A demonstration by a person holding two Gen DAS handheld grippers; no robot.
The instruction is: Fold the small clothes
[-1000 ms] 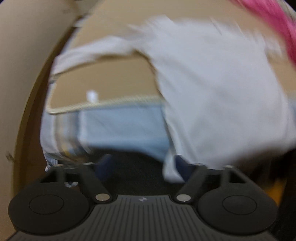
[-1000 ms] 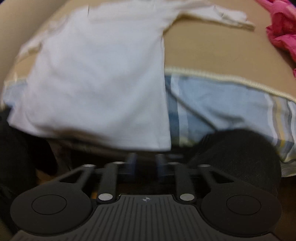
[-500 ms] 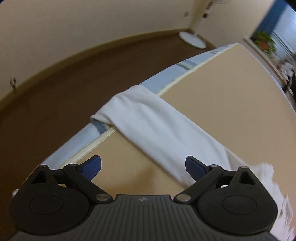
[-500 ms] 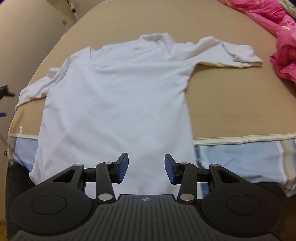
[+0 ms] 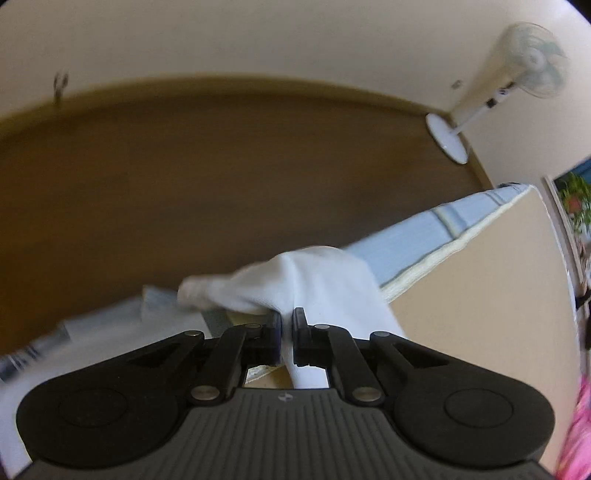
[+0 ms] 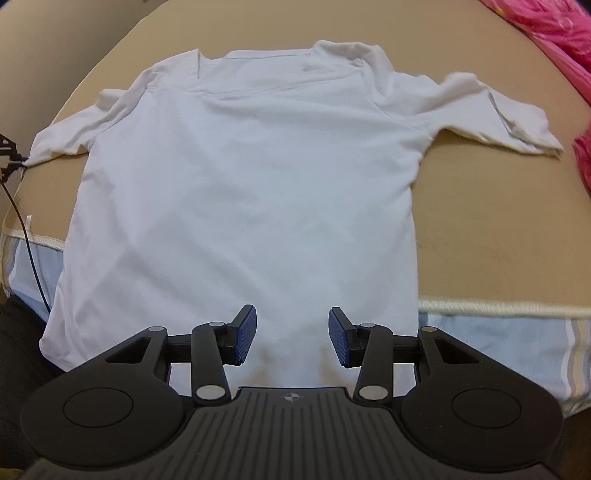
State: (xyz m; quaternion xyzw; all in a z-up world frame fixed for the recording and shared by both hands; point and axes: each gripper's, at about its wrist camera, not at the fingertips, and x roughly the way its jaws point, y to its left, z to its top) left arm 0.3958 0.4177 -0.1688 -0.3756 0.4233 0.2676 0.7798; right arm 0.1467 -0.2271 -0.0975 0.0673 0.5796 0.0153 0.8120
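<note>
A white short-sleeved shirt (image 6: 243, 192) lies flat on the tan bed top (image 6: 498, 229), collar away from me, hem hanging over the near edge. My right gripper (image 6: 291, 338) is open and empty just above the hem. In the left wrist view, my left gripper (image 5: 287, 334) is shut on the shirt's left sleeve (image 5: 317, 284) at the bed's side edge; the sleeve cloth bunches up past the fingertips. The left gripper's tip shows at the far left of the right wrist view (image 6: 9, 157), by that sleeve's end.
Pink bedding (image 6: 546, 33) lies at the bed's far right. A blue striped sheet (image 6: 495, 347) covers the mattress side. Beyond the left edge are brown floor (image 5: 221, 177), a white standing fan (image 5: 491, 99) and the wall.
My left gripper was open over the sleeve half a second ago and has shut on it. My right gripper has opened wider and moved closer over the shirt's hem.
</note>
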